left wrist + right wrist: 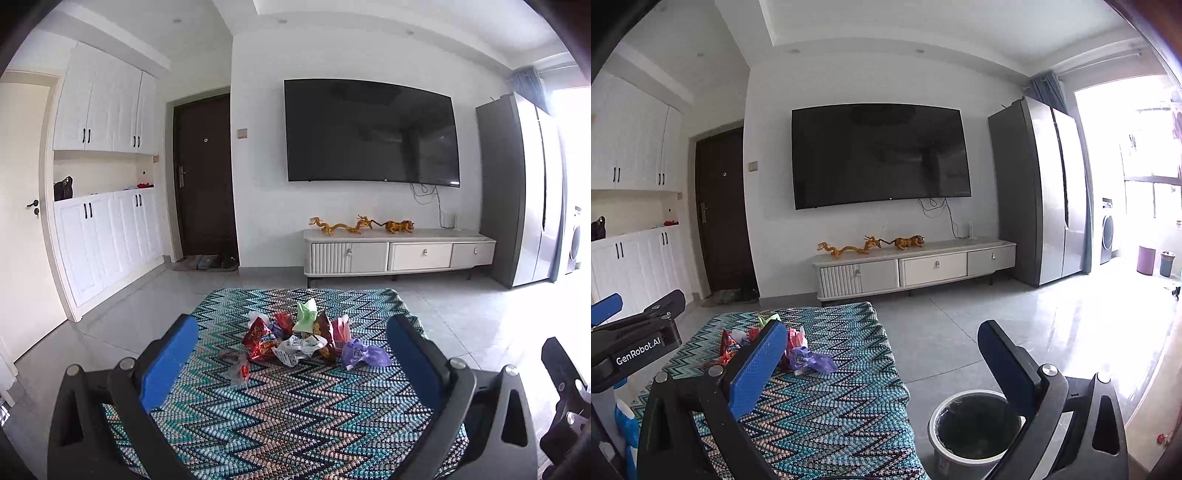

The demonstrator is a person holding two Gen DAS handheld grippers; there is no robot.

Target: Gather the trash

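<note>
Both grippers hover with fingers spread and nothing held: left gripper [291,354] faces a heap of wrappers [295,338] on the zigzag-cloth worktop [295,417]; right gripper [882,354] hangs above a bin [971,428] just beside the worktop.

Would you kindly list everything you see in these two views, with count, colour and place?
trash pile: one heap of wrappers, red, green, white, purple, mid-table
tablecloth: one, teal zigzag, covering the table
trash bin: one, pale with dark liner, on the floor right of the table
television: one, black, on the wall
TV cabinet: one, white, under the television
figurines: about three, golden, on the cabinet
fridge: one, grey, right of the cabinet
door: one, dark brown, left of the television
cupboards: white, left wall
left tongs: blue pads, open, facing the pile
right tongs: blue pads, open, between table and bin
</note>
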